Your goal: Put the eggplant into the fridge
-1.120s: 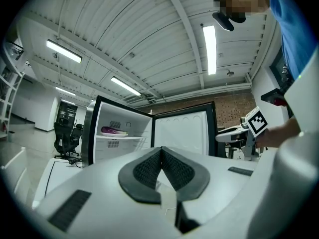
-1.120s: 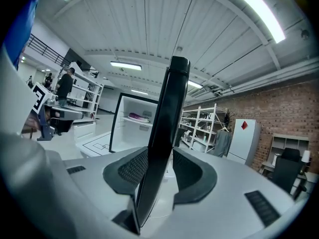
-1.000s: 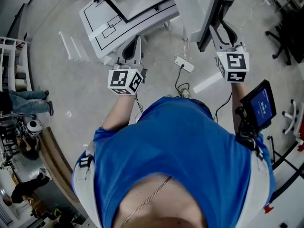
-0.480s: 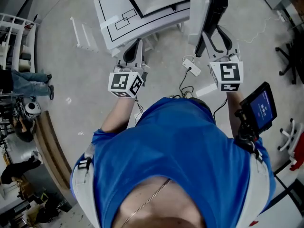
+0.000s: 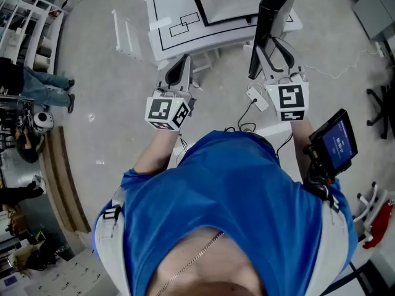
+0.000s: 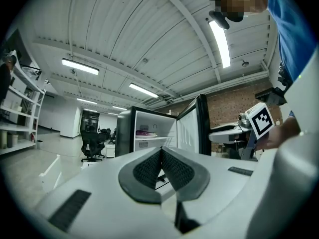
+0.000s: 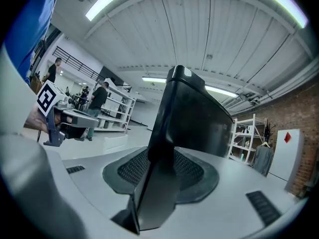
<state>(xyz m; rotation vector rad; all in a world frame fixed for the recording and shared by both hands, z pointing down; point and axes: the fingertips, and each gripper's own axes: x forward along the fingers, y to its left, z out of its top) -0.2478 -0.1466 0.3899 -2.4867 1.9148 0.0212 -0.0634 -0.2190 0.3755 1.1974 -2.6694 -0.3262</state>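
Purple item [image 6: 143, 132] lay on the open fridge's [image 6: 124, 133] far shelf [image 6: 155, 138] — left gripper [image 6: 160, 164] pressed together, empty; right gripper [image 7: 160, 166] clamped the black door [image 7: 194, 118] edge — floor [image 5: 111, 103] to the left.

Two grippers: left gripper [image 6: 160, 156], right gripper [image 7: 159, 166]. Two marker cubes: left cube [image 5: 166, 113], right cube [image 5: 291, 102]. One fridge [image 6: 124, 133] with one door [image 6: 192, 128]. One power strip [image 5: 256, 97], one screen [image 5: 336, 142], one office chair [image 6: 92, 143].

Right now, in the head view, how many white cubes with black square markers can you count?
2: one cube on the left gripper, shut and empty; one cube on the right gripper, clamped on the black fridge door.
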